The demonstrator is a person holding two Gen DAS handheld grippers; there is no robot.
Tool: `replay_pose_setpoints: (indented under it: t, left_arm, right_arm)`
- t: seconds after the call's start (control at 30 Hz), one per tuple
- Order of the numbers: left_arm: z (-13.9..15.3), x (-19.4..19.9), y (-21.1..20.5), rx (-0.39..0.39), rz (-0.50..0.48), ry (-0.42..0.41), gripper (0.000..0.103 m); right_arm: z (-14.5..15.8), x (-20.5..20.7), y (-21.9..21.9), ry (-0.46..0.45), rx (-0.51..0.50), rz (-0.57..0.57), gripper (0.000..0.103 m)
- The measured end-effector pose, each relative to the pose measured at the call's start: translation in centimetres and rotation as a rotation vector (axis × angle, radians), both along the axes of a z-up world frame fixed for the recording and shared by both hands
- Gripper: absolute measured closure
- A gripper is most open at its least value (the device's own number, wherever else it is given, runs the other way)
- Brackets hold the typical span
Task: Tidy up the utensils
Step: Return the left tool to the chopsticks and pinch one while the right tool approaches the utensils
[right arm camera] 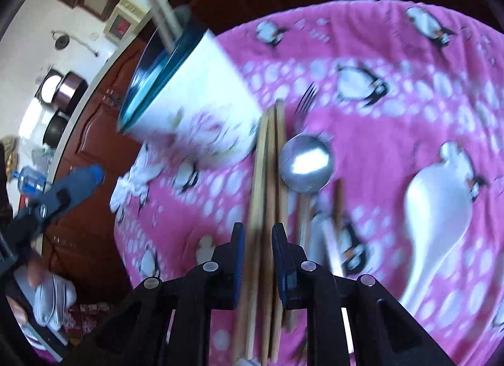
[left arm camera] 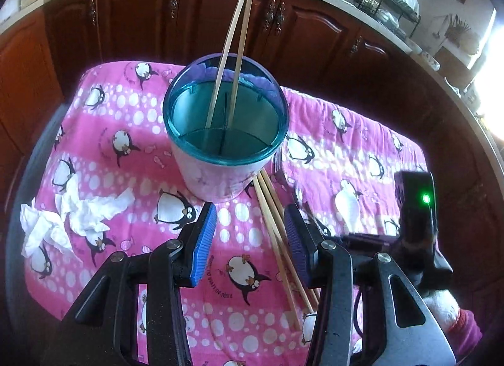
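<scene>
The right tool (right arm camera: 258, 255) pointed down over a bundle of loose chopsticks (right arm camera: 267, 208) lying on the bench; its jaws were narrow, with the sticks running between them, but the blur did not settle whether the pads were pressing, so the sticks were judged bracketed rather than gripped. The left tool (left arm camera: 250, 240) stood wide apart and empty above the cloth, just short of the utensil holder (left arm camera: 225, 133). The holder stood upright near the middle of the pink penguin-print cloth (left arm camera: 126, 120); it was a pale cup with a faint floral print, a translucent teal rim and inner dividers. Two chopsticks (left arm camera: 234, 51) already leaned in its far compartment, so the task was judged partly done. Still on the cloth were the loose chopsticks, with tips just beside the holder's base, a metal spoon (right arm camera: 305, 162), a fork (right arm camera: 305, 98) and a white ceramic spoon (right arm camera: 438, 208) well to the right. Crumpled tissue (left arm camera: 69, 218) lay at the left edge of the cloth.
</scene>
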State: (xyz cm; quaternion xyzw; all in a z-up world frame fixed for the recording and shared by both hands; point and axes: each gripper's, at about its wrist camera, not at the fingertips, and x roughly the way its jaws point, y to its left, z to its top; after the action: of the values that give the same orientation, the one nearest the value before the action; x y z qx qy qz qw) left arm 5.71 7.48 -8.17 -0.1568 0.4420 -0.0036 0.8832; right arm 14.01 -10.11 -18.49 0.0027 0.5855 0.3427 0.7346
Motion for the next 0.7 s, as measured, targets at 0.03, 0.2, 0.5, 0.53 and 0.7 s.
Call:
replay_pose_setpoints:
  t: [0.03, 0.2, 0.5, 0.53, 0.7]
  left_arm:
    - [-0.2, -0.1, 0.0, 0.002, -0.003, 0.003, 0.059]
    - [-2.0, 0.1, -0.2, -0.017, -0.007, 0.046, 0.059]
    - [-6.6, 1.7, -3.1, -0.054, -0.032, 0.115, 0.061]
    - [-7.0, 2.1, -3.2, -0.048, -0.025, 0.122, 0.062]
    - [-9.1, 3.6, -3.8, -0.059, -0.018, 0.165, 0.075]
  right_arm:
    - [0.1, -0.4, -0.2, 0.002, 0.000, 0.007, 0.086]
    - [1.3, -1.3, -2.1, -0.040, -0.015, -0.021, 0.086]
    - [1.1, 0.0, -5.5, -0.048, -0.026, -0.115, 0.086]
    - [1.3, 0.1, -5.5, -0.054, -0.031, -0.113, 0.085]
    - [1.9, 0.6, -6.2, -0.062, -0.029, -0.117, 0.085]
